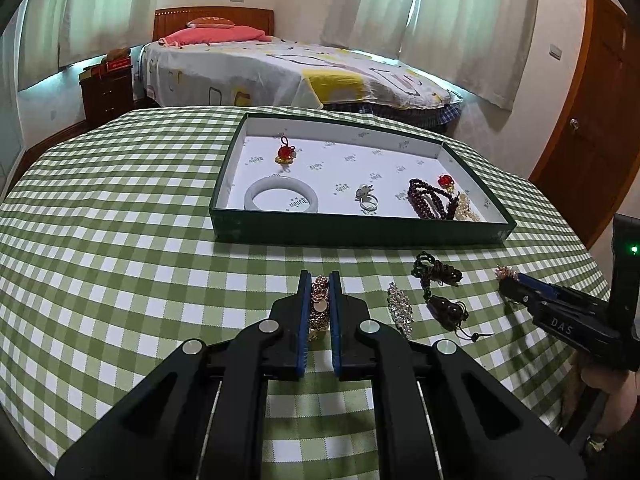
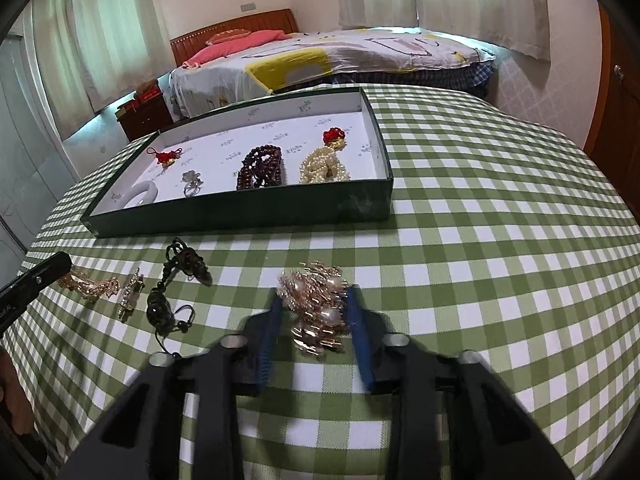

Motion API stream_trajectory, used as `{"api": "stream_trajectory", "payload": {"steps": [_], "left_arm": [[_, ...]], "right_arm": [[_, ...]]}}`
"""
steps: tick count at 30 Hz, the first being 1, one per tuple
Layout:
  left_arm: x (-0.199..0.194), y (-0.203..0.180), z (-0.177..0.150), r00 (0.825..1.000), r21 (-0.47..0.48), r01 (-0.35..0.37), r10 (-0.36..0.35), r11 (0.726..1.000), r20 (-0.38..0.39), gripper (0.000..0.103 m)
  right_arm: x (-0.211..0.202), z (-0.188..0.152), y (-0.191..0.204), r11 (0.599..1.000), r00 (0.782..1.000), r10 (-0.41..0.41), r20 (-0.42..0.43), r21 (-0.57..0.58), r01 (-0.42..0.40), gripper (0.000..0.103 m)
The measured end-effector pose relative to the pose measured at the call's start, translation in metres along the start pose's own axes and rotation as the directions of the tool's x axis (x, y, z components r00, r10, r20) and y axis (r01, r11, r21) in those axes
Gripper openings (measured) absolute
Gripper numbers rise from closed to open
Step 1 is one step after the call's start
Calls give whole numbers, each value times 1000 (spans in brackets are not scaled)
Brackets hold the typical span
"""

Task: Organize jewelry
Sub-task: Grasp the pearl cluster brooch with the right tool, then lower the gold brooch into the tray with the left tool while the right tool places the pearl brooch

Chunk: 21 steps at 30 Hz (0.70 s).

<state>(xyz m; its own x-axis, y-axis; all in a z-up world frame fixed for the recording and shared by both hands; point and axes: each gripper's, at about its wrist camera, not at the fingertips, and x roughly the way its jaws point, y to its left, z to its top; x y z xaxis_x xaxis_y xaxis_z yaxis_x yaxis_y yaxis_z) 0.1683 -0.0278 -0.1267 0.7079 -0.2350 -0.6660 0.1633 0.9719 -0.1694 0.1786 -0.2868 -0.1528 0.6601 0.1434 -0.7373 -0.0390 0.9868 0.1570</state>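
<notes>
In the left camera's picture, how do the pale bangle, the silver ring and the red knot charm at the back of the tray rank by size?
1. Pale bangle, clearly largest.
2. Red knot charm and silver ring look about alike; the charm lies farther back, so I won't rank them.

We are in a bedroom at home. We see a big bed (image 1: 296,68) with a pink pillow (image 1: 216,35), a small wooden nightstand (image 1: 107,92), long pale curtains (image 1: 452,20) and a brown door (image 1: 596,120). Our tabletop (image 1: 120,220) wears a green checked cloth.
</notes>
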Motion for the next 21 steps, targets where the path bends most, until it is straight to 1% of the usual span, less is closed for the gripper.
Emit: {"api": "stream_trajectory", "payload": {"steps": [1, 7, 13, 21], "left_arm": [[0, -1, 0, 1000, 1, 0, 0, 1000, 0, 9], [-3, -3, -1, 1000, 5, 2, -2, 1000, 5, 9], [-15, -7, 1, 1000, 10, 3, -3, 1000, 30, 9], [-32, -10, 6, 998, 18, 7, -8, 1000, 63, 9]], "right_arm": [[-2, -1, 0, 1000, 1000, 5, 3, 2, -5, 17], [-8, -9, 2, 1000, 1000, 14, 18, 0, -14, 16], [-19, -7, 7, 1000, 999, 27, 46, -11, -27, 12], [-32, -7, 14, 999, 997, 37, 74, -33, -35, 11]]}}
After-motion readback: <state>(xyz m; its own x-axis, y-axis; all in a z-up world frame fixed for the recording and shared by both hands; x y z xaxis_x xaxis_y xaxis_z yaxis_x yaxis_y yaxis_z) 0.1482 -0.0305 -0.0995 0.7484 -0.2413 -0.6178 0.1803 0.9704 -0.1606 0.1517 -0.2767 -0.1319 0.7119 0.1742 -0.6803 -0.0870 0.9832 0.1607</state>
